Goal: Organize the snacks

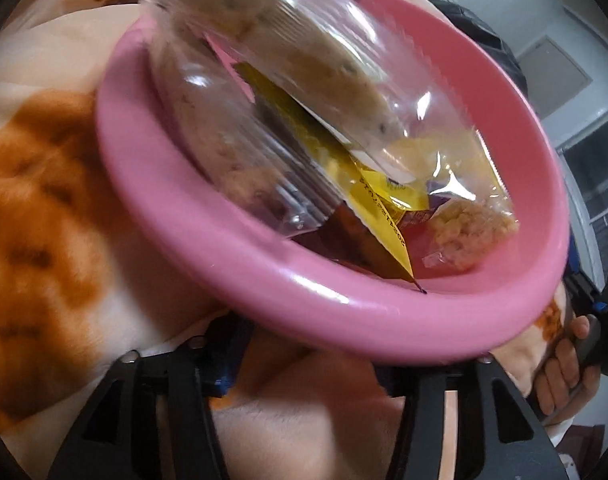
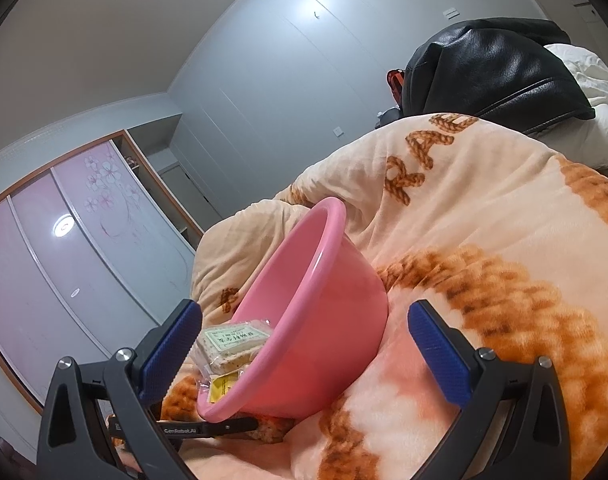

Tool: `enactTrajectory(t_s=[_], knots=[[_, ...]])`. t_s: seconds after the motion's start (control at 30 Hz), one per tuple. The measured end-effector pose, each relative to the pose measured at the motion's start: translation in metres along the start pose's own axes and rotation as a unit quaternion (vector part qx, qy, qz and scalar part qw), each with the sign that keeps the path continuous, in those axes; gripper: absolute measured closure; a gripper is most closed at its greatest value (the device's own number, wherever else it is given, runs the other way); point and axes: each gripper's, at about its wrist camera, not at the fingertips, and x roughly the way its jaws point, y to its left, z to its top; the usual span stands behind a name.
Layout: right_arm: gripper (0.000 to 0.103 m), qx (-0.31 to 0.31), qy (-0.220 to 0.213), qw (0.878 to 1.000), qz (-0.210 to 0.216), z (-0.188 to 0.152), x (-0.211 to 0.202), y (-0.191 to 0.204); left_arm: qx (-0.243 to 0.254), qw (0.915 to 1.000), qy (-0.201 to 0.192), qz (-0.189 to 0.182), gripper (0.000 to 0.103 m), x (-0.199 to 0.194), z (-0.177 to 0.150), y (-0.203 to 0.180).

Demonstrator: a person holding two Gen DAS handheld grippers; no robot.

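Observation:
A pink plastic bowl point(image 1: 224, 264) sits tilted on a cream and orange blanket and holds several snack packets. A clear packet of pale biscuits point(image 1: 264, 80) lies across its upper side, over a yellow packet point(image 1: 368, 200) and a small crumbly snack bag point(image 1: 472, 228). My left gripper point(image 1: 328, 364) is just below the bowl's near rim, its tips partly hidden by the rim; its fingers stand apart with only blanket between them. From the right wrist view, the bowl point(image 2: 324, 300) lies ahead of my open right gripper point(image 2: 304, 356), and the biscuit packet point(image 2: 232, 340) pokes over the rim.
The blanket point(image 2: 504, 240) rises in soft folds all around the bowl. A black jacket point(image 2: 496, 72) lies on white bedding at the far right. A wardrobe with sliding doors point(image 2: 44, 260) stands to the left. A person's hand point(image 1: 564, 360) grips the right gripper's handle.

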Motion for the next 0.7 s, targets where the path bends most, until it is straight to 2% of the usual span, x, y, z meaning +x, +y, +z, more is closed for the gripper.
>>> enactTrajectory(t_s=[0.17, 0.23, 0.3, 0.43, 0.63, 0.67, 0.7], knots=[[0.0, 0.0, 0.001, 1.0, 0.0, 0.0, 0.0, 0.0, 0.005, 1.0, 0.008, 0.004, 0.045, 0.004, 0.001, -0.001], [0.0, 0.0, 0.002, 1.0, 0.0, 0.0, 0.0, 0.0, 0.013, 0.9999, 0.01, 0.002, 0.05, 0.003, 0.0, 0.0], [0.0, 0.0, 0.002, 1.0, 0.0, 0.0, 0.0, 0.0, 0.021, 0.9998, 0.006, -0.002, 0.059, -0.002, -0.004, 0.001], [0.0, 0.0, 0.002, 1.0, 0.0, 0.001, 0.0, 0.0, 0.017, 0.9994, -0.009, -0.03, 0.069, -0.014, -0.015, 0.004], [0.0, 0.0, 0.002, 1.0, -0.001, 0.0, 0.0, -0.001, 0.016, 0.9983, -0.025, -0.051, 0.074, -0.03, -0.032, 0.004], [0.0, 0.0, 0.002, 1.0, -0.001, 0.0, 0.0, -0.001, 0.016, 0.9981, -0.029, -0.051, 0.086, -0.032, -0.033, 0.004], [0.0, 0.0, 0.002, 1.0, -0.001, 0.0, 0.0, -0.001, 0.014, 0.998, -0.032, -0.052, 0.09, -0.037, -0.033, 0.008]])
